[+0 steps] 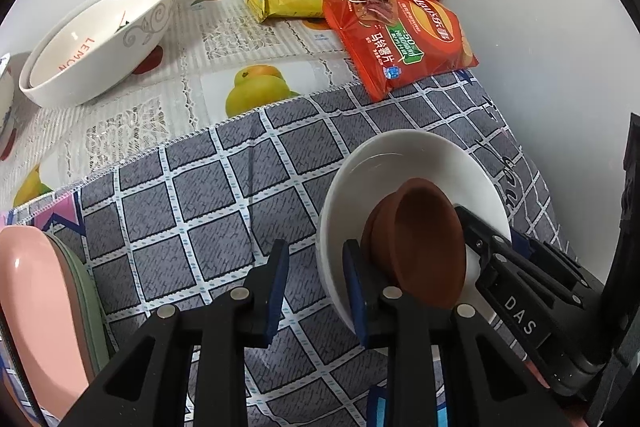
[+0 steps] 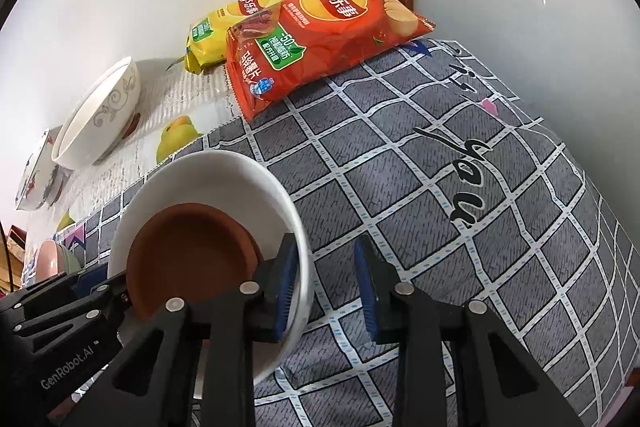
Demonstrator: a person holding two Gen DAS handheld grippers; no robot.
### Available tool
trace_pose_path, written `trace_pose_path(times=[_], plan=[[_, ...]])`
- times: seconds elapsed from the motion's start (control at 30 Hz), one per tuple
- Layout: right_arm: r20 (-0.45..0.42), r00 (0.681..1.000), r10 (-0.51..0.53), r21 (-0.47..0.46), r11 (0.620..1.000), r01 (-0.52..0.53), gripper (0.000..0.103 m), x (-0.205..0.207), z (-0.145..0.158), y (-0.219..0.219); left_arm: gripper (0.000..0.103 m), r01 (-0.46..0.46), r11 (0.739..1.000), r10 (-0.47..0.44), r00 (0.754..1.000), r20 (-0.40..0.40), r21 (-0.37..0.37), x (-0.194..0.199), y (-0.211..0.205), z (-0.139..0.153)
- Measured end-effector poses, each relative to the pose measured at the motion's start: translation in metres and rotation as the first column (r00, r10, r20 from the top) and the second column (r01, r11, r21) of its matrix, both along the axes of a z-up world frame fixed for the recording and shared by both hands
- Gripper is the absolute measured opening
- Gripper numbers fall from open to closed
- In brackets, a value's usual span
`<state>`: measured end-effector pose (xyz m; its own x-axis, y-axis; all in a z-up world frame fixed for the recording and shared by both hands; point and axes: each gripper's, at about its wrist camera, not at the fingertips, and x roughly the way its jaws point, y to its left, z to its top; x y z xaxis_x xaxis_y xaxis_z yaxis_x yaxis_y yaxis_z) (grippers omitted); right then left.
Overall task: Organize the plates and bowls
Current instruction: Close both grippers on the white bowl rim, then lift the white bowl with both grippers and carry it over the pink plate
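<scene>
- Left hand-held gripper (image 1: 316, 287) sat open; its right finger pressed the white bowl (image 1: 400, 163) rim, nothing clamped.
- Right hand-held gripper (image 2: 326, 287) open, straddling the same rim.
- Brown dish (image 2: 192, 259) inside the bowl, on the checked cloth (image 2: 440, 187).
- Red chip bag (image 2: 320, 39), patterned bowl (image 1: 100, 39) behind.

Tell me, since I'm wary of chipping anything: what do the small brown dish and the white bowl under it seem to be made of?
The brown dish looks like unglazed terracotta: matte, earthy, no shine. The white bowl looks like glazed ceramic or porcelain: smooth, with soft glossy highlights inside, though melamine can't be ruled out. Both seem likely to be chip-prone.
</scene>
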<state>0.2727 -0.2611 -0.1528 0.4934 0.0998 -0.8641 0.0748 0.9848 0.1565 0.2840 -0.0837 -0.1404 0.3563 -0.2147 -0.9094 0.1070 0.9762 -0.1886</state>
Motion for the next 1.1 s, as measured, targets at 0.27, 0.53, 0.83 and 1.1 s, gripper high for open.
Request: trace_pose_path(times=[0.27,0.53,0.83,1.1], plan=[[-0.033,0.999,0.009,0.023,1.000,-0.008,0.025,0.004,-0.001,-0.001,0.026,0.001,1.000,-0.001,1.000,-0.016,-0.007,0.002,0.000,-0.001],[-0.030,0.999,0.038,0.031,0.999,-0.037,0.008,0.004,0.001,0.005,0.015,0.015,1.000,-0.015,1.000,-0.005,-0.022,0.001,-0.003,-0.003],[-0.004,1.000,0.008,0.043,0.999,-0.007,0.009,-0.001,0.004,0.006,0.012,-0.015,0.999,0.016,1.000,0.003,-0.040,-0.004,0.002,-0.001],[0.013,1.000,-0.001,0.067,0.998,0.000,0.009,-0.009,0.010,0.005,0.010,-0.011,0.999,0.011,1.000,0.004,-0.035,-0.011,0.002,0.003]])
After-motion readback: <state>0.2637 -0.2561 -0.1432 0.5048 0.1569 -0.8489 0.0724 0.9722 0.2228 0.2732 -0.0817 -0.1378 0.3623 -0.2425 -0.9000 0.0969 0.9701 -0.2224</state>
